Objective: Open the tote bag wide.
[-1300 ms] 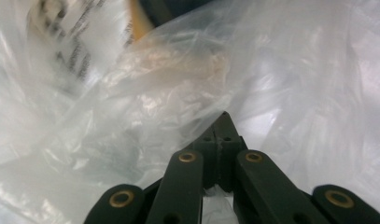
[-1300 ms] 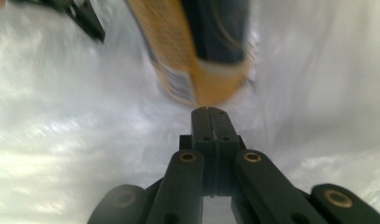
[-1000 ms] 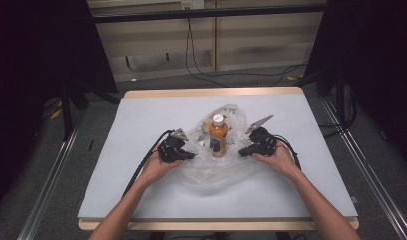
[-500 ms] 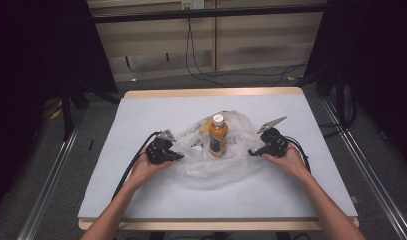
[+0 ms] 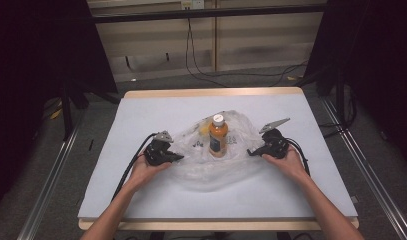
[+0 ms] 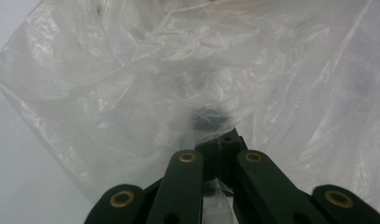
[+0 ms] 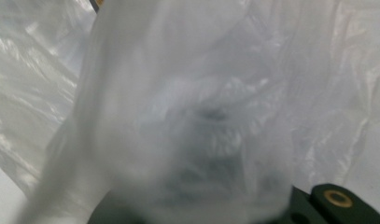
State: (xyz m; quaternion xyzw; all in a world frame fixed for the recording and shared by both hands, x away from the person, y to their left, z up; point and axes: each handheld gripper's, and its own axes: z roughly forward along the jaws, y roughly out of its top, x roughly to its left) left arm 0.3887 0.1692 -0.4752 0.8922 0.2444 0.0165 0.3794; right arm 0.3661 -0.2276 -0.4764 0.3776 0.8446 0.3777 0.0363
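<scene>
An orange bottle with a white cap stands upright in the middle of a clear plastic bag spread on the table. My left gripper is at the bag's left edge, shut on a pinch of the film; its jaws meet with plastic caught between them. My right gripper is at the bag's right edge, shut on the film. In the right gripper view the plastic bag drapes over the jaws and blurs them. The bag is stretched between the two grippers.
The white table top has a wooden rim at the far edge. Cables trail from both grippers along the person's forearms. Dark frames and rails stand beside the table on both sides.
Both hands have drawn apart, left gripper leftward and right gripper rightward, away from the bottle. The bag has spread wider and lower around the bottle.
</scene>
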